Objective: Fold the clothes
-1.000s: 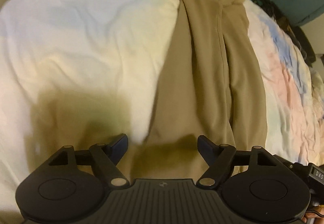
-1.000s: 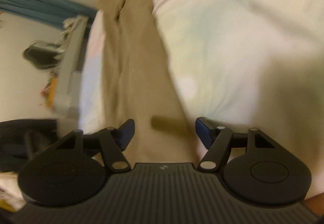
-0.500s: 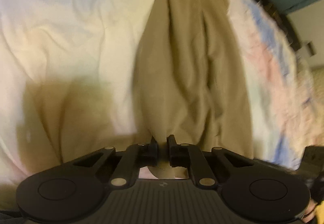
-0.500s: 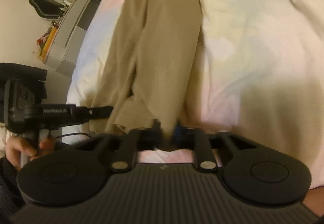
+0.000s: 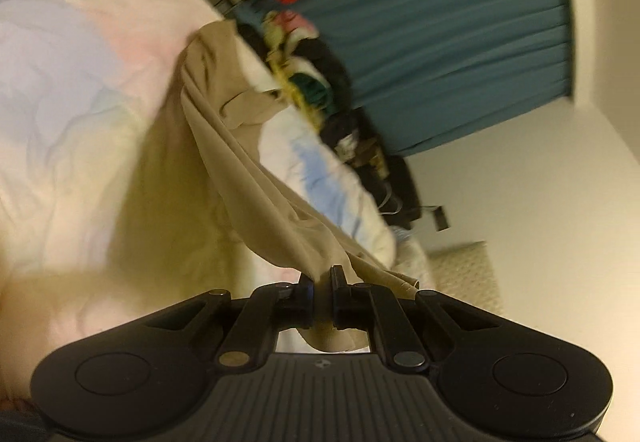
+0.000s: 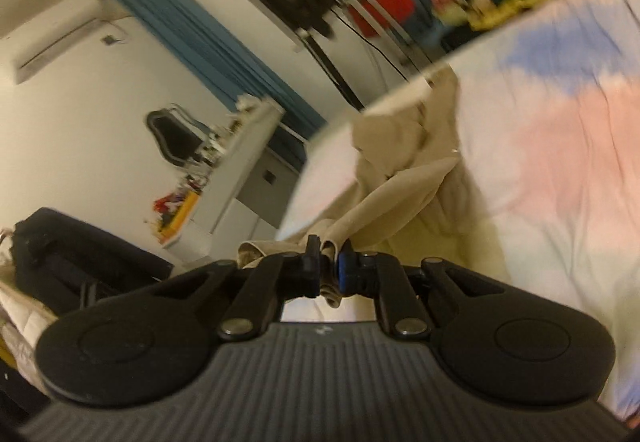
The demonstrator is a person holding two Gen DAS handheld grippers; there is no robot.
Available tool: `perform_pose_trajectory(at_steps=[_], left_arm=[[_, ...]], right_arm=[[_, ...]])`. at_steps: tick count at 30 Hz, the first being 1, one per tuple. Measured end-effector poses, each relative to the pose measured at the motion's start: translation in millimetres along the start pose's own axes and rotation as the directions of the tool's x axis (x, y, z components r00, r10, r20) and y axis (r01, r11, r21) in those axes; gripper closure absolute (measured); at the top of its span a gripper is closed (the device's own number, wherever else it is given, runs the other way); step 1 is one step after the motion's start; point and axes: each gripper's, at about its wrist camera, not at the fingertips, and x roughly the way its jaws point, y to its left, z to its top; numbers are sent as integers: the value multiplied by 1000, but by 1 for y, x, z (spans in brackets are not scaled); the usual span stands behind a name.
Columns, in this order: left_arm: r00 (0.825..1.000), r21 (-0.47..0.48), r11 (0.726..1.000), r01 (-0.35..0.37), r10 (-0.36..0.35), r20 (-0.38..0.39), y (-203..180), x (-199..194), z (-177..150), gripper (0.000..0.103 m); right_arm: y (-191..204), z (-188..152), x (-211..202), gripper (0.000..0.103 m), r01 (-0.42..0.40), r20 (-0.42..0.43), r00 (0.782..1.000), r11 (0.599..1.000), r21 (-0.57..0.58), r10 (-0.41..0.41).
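Left and right wrist views, both blurred. In the left wrist view we see the left gripper [image 5: 320,284] with its two fingers drawn together on a bunched edge of the beige garment [image 5: 248,178]; a small flap of the cloth hangs below the pads, so the grip goes through the fabric. From that pinch the garment runs away from us as a taut, creased band, its near end lifted off the bed, its far end crumpled on the pastel bedspread [image 5: 72,90]. Its shadow falls on the bedding to the left of the band. Along the far side of the bed we note a pile of mixed clothes [image 5: 316,82], dark and coloured, set against a teal curtain [image 5: 460,42].

In the right wrist view we see the right gripper [image 6: 330,268], likewise closed on a fold of the same beige garment [image 6: 404,198], with a roll of cloth squeezed between the black pad and the blue one. The fabric rises from the bedspread [image 6: 560,170] towards the fingers and gathers in loose folds near the bed's edge. Beyond the bed we make out a white desk [image 6: 248,162] with small clutter on it, a black chair [image 6: 176,138] against the wall and a dark bag [image 6: 80,254] at lower left
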Motion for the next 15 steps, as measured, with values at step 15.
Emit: perform_pose_trajectory(at_steps=[15], left_arm=[[997,-140,987,-73,72,-12,63,5,-55,97]], right_arm=[[-49,-70,13,93,69,-25,997,994,83,-67]])
